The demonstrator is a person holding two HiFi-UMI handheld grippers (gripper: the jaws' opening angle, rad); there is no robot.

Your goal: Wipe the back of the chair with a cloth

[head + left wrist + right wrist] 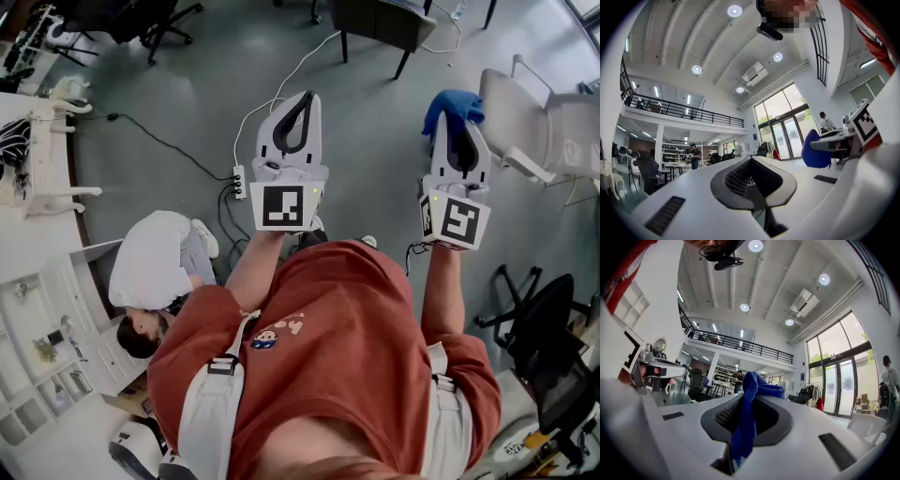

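Note:
Both grippers are held up in front of the person in the red shirt, well above the floor. My right gripper (458,120) is shut on a blue cloth (453,106), which bunches above the jaw tips. In the right gripper view the cloth (749,408) hangs down between the black pads (723,414). A light grey chair (531,124) stands on the floor just right of that gripper, apart from it. My left gripper (302,97) is shut with nothing in it. In the left gripper view its pads (740,174) meet, and the blue cloth (813,151) shows at the right.
A person in white (155,267) crouches on the floor at the left, near white shelving (42,328). A power strip (239,181) with cables lies ahead. A dark chair (380,23) stands at the far top, and a black office chair (544,328) at the lower right.

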